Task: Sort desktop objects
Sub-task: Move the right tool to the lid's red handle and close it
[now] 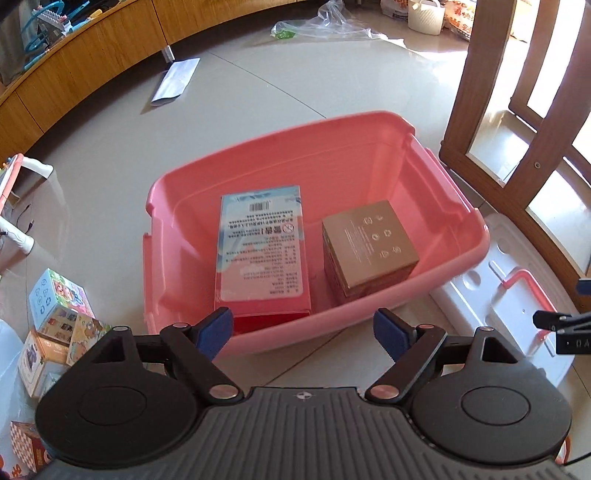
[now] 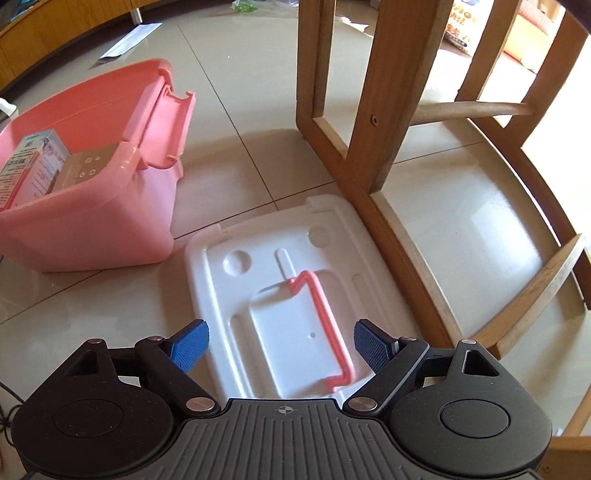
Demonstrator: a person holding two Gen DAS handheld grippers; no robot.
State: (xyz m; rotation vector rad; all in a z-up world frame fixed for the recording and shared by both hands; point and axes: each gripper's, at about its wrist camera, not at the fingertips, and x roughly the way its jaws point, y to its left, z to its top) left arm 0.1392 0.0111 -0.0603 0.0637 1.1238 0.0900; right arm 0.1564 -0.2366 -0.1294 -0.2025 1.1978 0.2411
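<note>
A pink plastic bin (image 1: 436, 192) stands on the tiled floor and holds a red-and-blue printed box (image 1: 262, 254) lying flat and a brown cube box (image 1: 369, 247). My left gripper (image 1: 303, 330) is open and empty just in front of the bin's near wall. The bin also shows at the left of the right wrist view (image 2: 110, 206). My right gripper (image 2: 282, 347) is open and empty above the bin's white lid (image 2: 236, 295), which lies flat with a pink handle (image 2: 325, 317). Several small colourful boxes (image 1: 55, 325) are piled at the left.
A wooden chair frame (image 2: 373, 110) stands right of the lid and bin. A grey envelope (image 1: 177, 81) and a clear plastic bag (image 1: 325, 26) lie on the floor beyond. A wooden cabinet (image 1: 74, 66) runs along the back left.
</note>
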